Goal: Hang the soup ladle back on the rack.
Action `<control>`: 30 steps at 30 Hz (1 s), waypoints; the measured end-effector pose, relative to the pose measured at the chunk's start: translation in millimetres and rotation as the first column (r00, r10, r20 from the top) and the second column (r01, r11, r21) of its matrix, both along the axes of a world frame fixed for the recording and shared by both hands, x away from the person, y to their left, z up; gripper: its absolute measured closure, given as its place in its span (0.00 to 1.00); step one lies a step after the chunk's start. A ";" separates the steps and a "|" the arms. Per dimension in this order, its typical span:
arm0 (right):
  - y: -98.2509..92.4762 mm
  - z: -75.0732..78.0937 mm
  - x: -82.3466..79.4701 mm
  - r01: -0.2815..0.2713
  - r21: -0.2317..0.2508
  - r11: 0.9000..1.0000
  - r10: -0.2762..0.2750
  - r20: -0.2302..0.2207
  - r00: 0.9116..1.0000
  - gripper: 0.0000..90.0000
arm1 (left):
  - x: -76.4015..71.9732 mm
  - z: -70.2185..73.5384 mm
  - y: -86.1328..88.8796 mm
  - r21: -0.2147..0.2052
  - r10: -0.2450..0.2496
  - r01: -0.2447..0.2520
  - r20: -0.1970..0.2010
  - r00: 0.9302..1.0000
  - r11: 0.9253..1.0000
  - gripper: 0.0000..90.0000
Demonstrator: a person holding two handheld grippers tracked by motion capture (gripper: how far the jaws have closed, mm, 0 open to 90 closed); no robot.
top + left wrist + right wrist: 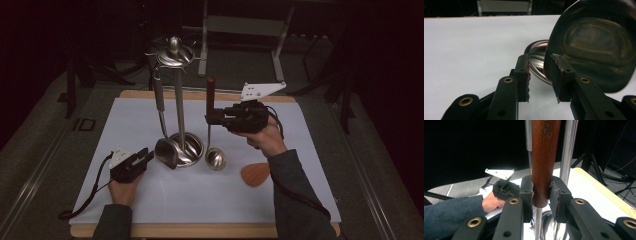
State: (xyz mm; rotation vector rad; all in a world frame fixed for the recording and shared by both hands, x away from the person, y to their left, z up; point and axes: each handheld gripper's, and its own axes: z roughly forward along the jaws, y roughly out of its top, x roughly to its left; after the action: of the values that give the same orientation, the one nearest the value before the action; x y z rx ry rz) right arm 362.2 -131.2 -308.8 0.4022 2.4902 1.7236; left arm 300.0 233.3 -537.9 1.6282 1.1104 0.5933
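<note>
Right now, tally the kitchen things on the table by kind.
Ladles: 2, one hanging, one held by the right gripper
Utensil stand: 1
Wooden spatula: 1
Total: 4

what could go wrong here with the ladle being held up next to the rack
1. The right hand-held gripper clamps only the wooden handle of the ladle, whose bowl hangs low; it could swing or slip.
2. The handle sits close to the rack's steel post; a careless lift might knock the rack.
3. The left hand-held gripper is open by the hanging spoon and could bump it.
</note>
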 end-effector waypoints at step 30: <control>22.5 16.6 1.4 0.010 0.005 1.000 -0.010 0.008 1.000 0.82 | -0.2 0.1 0.0 -0.001 0.002 -0.002 0.001 1.000 1.000 0.76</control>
State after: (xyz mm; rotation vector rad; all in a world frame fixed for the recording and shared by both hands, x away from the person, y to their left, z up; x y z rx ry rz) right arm 363.6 -108.7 -292.2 0.4074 2.4747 1.7244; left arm 299.8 233.3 -537.8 1.6257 1.1115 0.5947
